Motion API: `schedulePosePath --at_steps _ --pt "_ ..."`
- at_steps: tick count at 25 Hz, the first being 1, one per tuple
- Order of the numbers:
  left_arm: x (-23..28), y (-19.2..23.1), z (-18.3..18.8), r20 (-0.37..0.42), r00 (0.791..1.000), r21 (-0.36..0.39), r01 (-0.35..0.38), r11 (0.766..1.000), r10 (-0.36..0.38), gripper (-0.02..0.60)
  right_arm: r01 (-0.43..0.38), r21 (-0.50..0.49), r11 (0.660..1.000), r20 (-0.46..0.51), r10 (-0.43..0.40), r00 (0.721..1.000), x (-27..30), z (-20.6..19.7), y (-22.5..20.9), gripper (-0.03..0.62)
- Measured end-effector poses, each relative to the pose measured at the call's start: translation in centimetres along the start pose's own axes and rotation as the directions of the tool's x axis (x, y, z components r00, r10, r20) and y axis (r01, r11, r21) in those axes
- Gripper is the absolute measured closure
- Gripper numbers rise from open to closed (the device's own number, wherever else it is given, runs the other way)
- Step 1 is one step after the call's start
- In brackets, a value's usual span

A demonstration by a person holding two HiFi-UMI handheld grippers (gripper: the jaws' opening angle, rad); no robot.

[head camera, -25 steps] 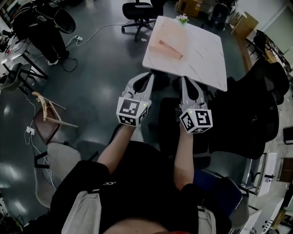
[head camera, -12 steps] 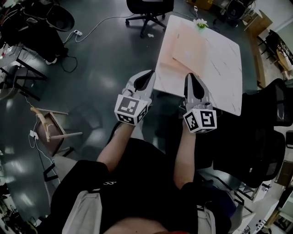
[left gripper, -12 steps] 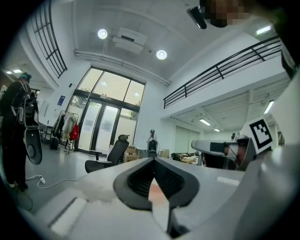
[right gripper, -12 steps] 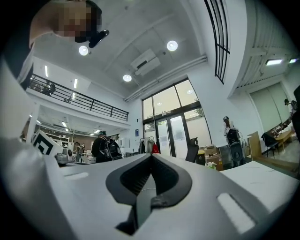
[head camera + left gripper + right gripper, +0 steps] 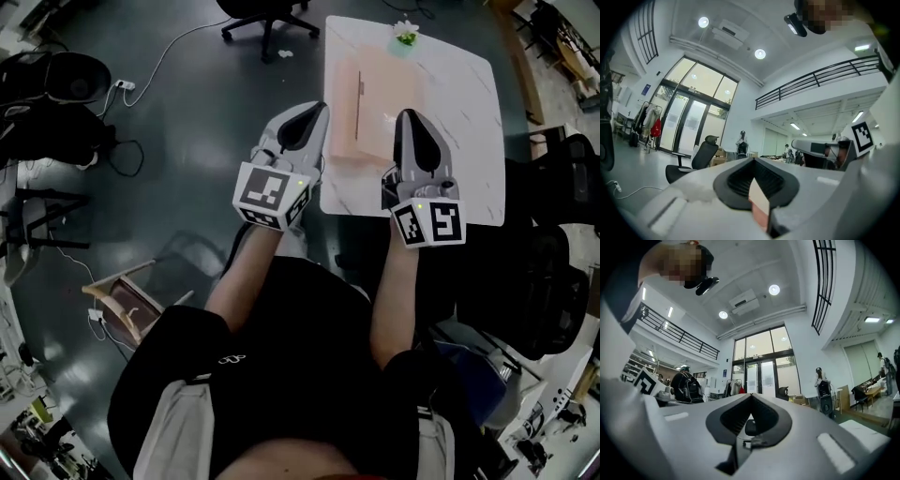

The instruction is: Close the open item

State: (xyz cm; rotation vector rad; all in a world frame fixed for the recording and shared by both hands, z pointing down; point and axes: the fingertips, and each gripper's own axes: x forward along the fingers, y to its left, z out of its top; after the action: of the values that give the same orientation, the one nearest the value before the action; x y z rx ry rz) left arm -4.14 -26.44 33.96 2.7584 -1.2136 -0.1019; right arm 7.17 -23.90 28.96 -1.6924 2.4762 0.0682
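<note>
A flat pink box (image 5: 380,105) lies open on the white table (image 5: 469,122), with one thin flap (image 5: 359,94) standing up along its left part. My left gripper (image 5: 317,111) hangs over the table's near left edge, just left of the box, jaws together. My right gripper (image 5: 409,118) is above the box's near right part, also shut and empty. In the left gripper view the jaws (image 5: 753,159) meet at the tip, and a pink sliver shows through the slot below. The right gripper view shows the jaws (image 5: 751,395) closed against the hall beyond.
A small flower pot (image 5: 405,33) stands at the table's far edge. A black office chair (image 5: 267,14) sits beyond the table to the left, and more black chairs (image 5: 562,197) crowd the right. A tipped wooden chair (image 5: 127,300) and floor cables (image 5: 159,66) lie left.
The table and pink box have come nearer and turned square to me. Both grippers, below the table's near edge before, now reach over it beside the box, still shut.
</note>
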Motion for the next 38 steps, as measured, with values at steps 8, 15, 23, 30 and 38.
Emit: schedulePosePath --at_steps 8,15,23,30,38 --pt "4.6 1.9 -0.4 -0.017 0.997 -0.051 0.076 0.996 -0.077 0.583 0.088 -0.023 0.996 -0.072 -0.089 0.993 2.8 -1.6 -3.3 0.602" --pt "8.2 1.5 -3.0 -0.054 0.996 -0.096 0.062 0.993 -0.068 0.583 0.124 -0.038 0.992 -0.142 -0.128 0.982 0.5 -3.1 -6.9 0.602" --pt "9.8 4.4 -4.1 -0.108 0.993 -0.057 -0.057 0.997 0.051 0.583 -0.019 0.057 0.998 -0.179 0.029 0.983 3.3 -6.4 -6.4 0.602" --pt "10.0 4.9 -5.0 -0.124 0.988 -0.046 -0.102 0.994 0.095 0.583 -0.108 0.027 0.994 -0.295 0.111 0.949 5.7 -9.7 -6.5 0.602" --pt "9.9 6.0 -8.7 -0.237 0.969 -0.100 -0.101 0.990 0.075 0.583 -0.124 0.052 0.991 -0.477 0.134 0.868 7.5 -15.7 -7.4 0.602"
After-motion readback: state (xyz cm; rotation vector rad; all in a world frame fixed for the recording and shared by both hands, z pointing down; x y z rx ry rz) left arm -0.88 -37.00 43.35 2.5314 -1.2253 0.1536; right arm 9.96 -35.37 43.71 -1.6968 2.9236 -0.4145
